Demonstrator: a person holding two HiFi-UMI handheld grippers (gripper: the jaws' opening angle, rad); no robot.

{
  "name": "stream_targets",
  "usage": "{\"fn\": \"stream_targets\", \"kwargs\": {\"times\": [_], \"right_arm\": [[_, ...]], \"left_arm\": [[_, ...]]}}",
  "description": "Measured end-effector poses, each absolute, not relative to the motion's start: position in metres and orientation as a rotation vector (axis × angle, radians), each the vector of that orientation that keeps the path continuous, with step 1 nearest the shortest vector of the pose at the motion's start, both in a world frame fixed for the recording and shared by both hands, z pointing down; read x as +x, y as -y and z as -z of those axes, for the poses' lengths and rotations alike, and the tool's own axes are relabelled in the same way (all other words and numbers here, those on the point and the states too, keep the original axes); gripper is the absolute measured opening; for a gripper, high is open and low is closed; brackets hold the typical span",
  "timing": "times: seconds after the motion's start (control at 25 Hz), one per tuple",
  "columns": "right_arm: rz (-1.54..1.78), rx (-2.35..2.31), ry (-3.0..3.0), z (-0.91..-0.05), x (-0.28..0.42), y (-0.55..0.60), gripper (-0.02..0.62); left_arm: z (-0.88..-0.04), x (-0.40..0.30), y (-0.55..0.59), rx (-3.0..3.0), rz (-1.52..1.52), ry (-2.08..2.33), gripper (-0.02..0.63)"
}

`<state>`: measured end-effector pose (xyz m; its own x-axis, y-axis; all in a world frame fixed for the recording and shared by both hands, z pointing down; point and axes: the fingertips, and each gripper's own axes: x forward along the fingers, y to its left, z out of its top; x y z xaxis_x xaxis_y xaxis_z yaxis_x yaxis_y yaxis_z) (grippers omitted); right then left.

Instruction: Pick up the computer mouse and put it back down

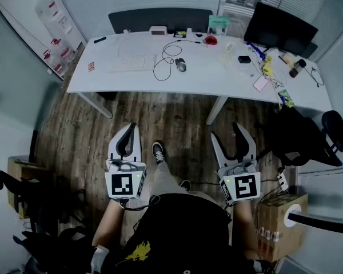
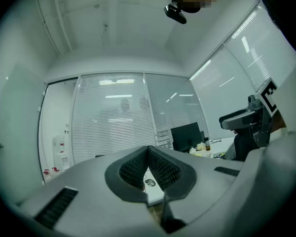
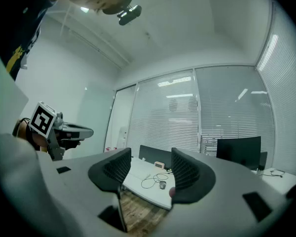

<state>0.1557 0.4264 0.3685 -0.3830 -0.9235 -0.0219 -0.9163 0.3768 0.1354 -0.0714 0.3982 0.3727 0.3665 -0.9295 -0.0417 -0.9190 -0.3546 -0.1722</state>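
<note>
Two tongs I hold level: left gripper (image 1: 130,129) pressed together, right gripper (image 1: 227,132) spread, empty. Computer mouse (image 1: 180,64) lies at twelve o'clock on the desk (image 1: 160,85).

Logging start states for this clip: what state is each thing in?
left claw: shut, empty
right claw: open, empty
computer mouse: lying on the desk, cable attached, untouched
monitor: screen dark
</note>
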Motion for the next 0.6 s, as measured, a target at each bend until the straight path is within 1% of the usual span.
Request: {"fn": "stream_targets", "kwargs": {"times": [0.12, 0.16, 0.24, 0.36, 0.44, 0.6], "right_arm": [[0.154, 1.753, 2.593, -0.367, 0.164, -0.424, 0.258], [0.135, 1.76, 2.61, -0.367, 0.166, -0.423, 0.27], [0.107, 1.756, 2.631, -0.369, 0.167, -0.418, 0.325], [0.079, 1.736, 2.629, -0.375, 0.163, -0.404, 0.359], [0.056, 1.748, 2.617, -0.379, 0.161, -0.389, 0.368], [0.015, 1.794, 2.582, -0.386, 0.159, -0.345, 0.396]], "left_arm": [[-0.371, -0.067, -0.391, -2.465, 0.059, -1.686, 0.012], [-0.373, -0.066, -0.389, -2.469, 0.078, -1.678, 0.012], [-0.377, -0.065, -0.382, -2.475, 0.112, -1.659, 0.012], [-0.377, -0.067, -0.366, -2.481, 0.111, -1.646, 0.012], [-0.38, -0.07, -0.351, -2.492, 0.115, -1.634, 0.015], [-0.385, -0.081, -0.306, -2.501, 0.161, -1.619, 0.126]]}}
